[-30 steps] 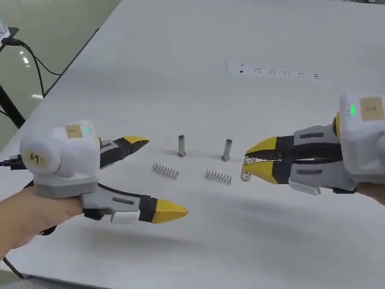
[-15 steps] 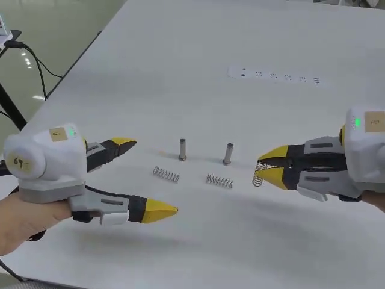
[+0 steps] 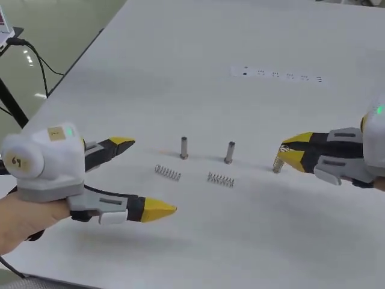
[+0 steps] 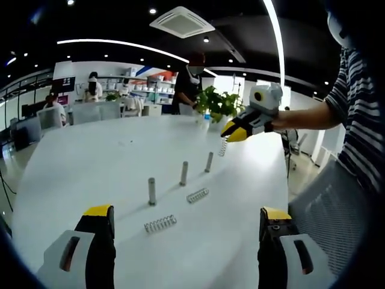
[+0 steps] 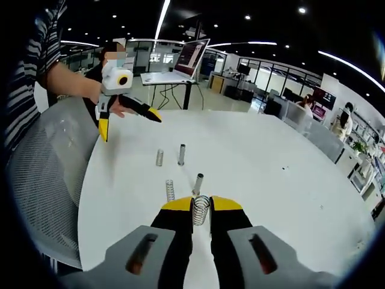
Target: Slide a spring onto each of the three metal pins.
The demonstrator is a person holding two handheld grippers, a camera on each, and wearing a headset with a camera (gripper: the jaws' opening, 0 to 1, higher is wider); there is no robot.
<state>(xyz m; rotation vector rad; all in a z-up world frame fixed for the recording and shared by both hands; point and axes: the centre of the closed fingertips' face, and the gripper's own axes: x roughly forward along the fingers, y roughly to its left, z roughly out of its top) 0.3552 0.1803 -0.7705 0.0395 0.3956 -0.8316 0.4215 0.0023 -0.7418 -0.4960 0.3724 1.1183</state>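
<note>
Two metal pins [image 3: 184, 147] [image 3: 230, 152] stand upright in mid-table. The left gripper view shows three pins in a row, the far one [image 4: 209, 162] just under a hanging spring [image 4: 222, 146]. My right gripper [image 3: 293, 152] is shut on that spring [image 3: 278, 164], gripped between the yellow tips [image 5: 201, 212] with a pin [image 5: 199, 180] close ahead. Two more springs [image 3: 167, 173] [image 3: 220, 179] lie flat in front of the pins. My left gripper [image 3: 143, 176] hovers open at the left, nothing between its jaws, facing the pins [image 4: 187, 212].
A white power strip [image 3: 281, 75] lies at the far side of the white table [image 3: 180, 54]. The table's left edge has cables [image 3: 30, 57] beyond it. A grey mesh chair [image 5: 48, 162] stands at the near side.
My right gripper has carried the spring to the right, from beside the second pin out past it. The left gripper has barely moved.
</note>
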